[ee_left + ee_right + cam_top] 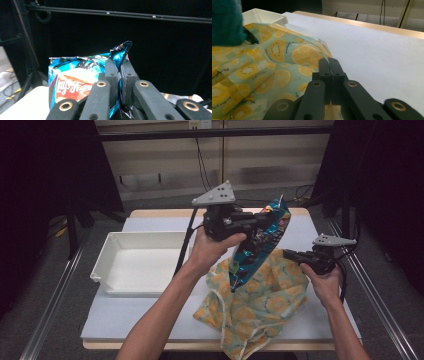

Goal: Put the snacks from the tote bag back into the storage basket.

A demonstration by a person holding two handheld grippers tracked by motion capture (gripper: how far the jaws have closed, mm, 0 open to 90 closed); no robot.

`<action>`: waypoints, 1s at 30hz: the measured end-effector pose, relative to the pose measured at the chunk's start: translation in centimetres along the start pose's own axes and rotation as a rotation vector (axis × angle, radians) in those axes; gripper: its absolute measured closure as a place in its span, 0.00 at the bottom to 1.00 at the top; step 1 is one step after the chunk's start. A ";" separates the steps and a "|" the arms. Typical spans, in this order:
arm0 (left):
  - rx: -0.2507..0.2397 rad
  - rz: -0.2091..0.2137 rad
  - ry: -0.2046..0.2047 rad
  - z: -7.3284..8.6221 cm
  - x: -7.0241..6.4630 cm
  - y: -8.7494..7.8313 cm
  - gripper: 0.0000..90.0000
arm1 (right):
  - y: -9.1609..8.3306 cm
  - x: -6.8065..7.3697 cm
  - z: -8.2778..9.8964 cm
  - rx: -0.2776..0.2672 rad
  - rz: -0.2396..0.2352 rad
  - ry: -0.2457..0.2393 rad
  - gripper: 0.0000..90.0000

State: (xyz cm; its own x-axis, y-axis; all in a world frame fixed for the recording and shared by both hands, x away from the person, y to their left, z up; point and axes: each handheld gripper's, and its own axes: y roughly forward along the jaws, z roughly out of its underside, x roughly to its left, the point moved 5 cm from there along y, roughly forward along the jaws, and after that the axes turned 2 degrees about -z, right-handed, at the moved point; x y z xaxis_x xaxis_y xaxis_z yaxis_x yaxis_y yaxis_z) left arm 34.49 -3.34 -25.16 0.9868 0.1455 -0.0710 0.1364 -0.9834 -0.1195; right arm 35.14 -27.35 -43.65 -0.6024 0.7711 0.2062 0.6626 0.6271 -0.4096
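1. Crisps, in a blue foil bag: light, puffy and crackly, with slick film and contents that break easily. It hangs from the left gripper, its lower end inside the mouth of the cloth bag below.
2. The left gripper's jaws are closed flat on the foil bag's top corner by the crimped seam. That is a fair place to hold, being flat and doubled, though slick film may creep under load.
3. The fruit-print drawstring bag is soft and limp and keeps no shape of its own. Its rim is best taken at the hem.
4. The right gripper is closed tight on that hem, holding the mouth open beside the crisps. How much cloth sits between the pads is hard to tell.
5. Left of the left gripper sits a white tray on the table.
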 end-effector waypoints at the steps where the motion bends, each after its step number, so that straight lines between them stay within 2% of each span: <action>1: 0.001 -0.017 0.002 -0.1 0.3 -0.7 0.96 | 0.0 -0.1 0.0 -0.003 -0.001 0.001 1.00; 4: -0.025 -0.029 -0.016 -0.2 0.9 -1.8 0.96 | -0.3 -0.6 0.3 -0.015 0.004 0.022 1.00; 5: -0.023 -0.054 -0.015 -0.1 1.2 -2.6 0.96 | -0.3 -0.6 0.3 -0.009 0.012 0.015 1.00; 7: -0.019 -0.065 -0.013 0.0 1.5 -3.2 0.96 | -0.3 -0.5 0.5 -0.011 0.006 0.008 0.99; 10: -0.042 -0.083 -0.020 -0.2 2.0 -4.5 0.96 | -0.5 -0.5 0.7 -0.011 0.018 0.004 0.98; 12: -0.033 -0.100 -0.008 -0.3 2.3 -5.3 0.96 | -0.8 -0.6 0.9 -0.019 0.017 0.008 0.96; 14: -0.040 -0.107 -0.014 -0.2 2.4 -5.6 0.96 | -0.9 -0.7 0.9 -0.020 0.021 0.010 0.94; 15: -0.032 -0.128 -0.013 -0.1 2.7 -6.0 0.96 | -1.1 -0.6 1.0 -0.020 0.019 0.010 0.91; 17: -0.023 -0.139 -0.017 0.3 3.1 -6.8 0.96 | -1.2 -0.5 1.0 -0.018 0.022 0.009 0.86; 19: -0.023 -0.151 -0.023 0.9 3.3 -7.7 0.96 | -1.5 -0.3 0.9 -0.023 0.030 0.006 0.74; 21: -0.028 -0.178 -0.039 1.4 3.8 -8.5 0.96 | -2.0 0.0 0.8 -0.035 0.025 -0.002 0.71; 22: -0.022 -0.183 -0.042 1.6 4.1 -8.8 0.96 | -2.2 0.1 0.8 -0.042 0.025 -0.003 0.66; 26: -0.023 -0.209 -0.044 2.0 4.7 -10.0 0.96 | -3.1 0.9 0.8 -0.050 0.033 -0.017 0.52; 28: -0.019 -0.228 -0.047 2.0 4.9 -10.6 0.96 | -3.5 1.4 0.9 -0.060 0.020 -0.020 0.48; 30: -0.018 -0.247 -0.049 2.0 5.1 -11.2 0.96 | -4.0 1.8 1.1 -0.062 0.028 -0.028 0.42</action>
State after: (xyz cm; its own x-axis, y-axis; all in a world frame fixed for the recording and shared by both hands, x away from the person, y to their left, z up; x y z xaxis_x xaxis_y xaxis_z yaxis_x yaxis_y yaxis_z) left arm 37.83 8.65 -26.17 0.9180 0.3861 -0.0903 0.3746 -0.9191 -0.1219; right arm 30.94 -28.55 -42.62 -0.5945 0.7859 0.1702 0.7053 0.6113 -0.3590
